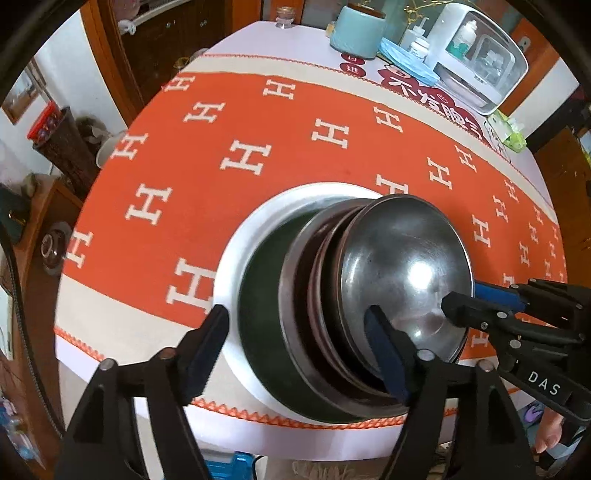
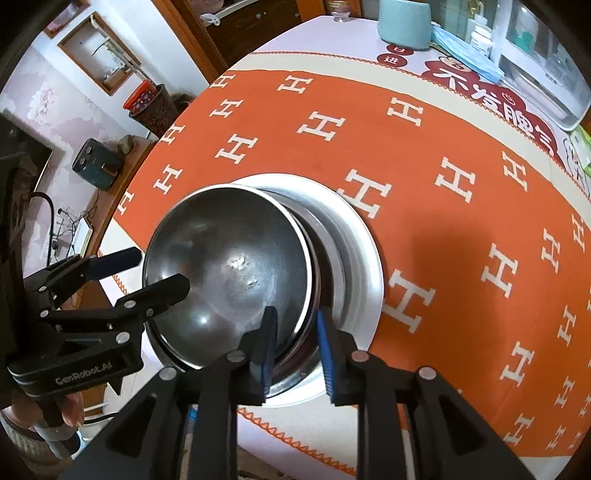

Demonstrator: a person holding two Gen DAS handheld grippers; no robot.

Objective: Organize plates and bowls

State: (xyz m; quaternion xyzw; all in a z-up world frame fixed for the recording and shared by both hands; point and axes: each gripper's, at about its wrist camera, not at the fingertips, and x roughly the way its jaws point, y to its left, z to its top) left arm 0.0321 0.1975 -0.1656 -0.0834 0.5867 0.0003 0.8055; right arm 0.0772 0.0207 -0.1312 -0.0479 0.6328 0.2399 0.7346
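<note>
steel bowl [image 2: 229, 273] between both tools

— We see open orange cloth [image 1: 258, 122] on the stack's [image 1: 369, 295] far side and beyond the white plate [image 2: 369, 258].

— But the clutter at the far edge — teal canister [image 1: 356, 29] and white appliance [image 1: 480, 59] — blocks us there, and both grippers crowd the top steel bowl's [image 2: 229, 273] near rim.

Orange tablecloth [image 1: 258, 122], teal canister [image 1: 356, 31], white appliance [image 1: 480, 55].
</note>
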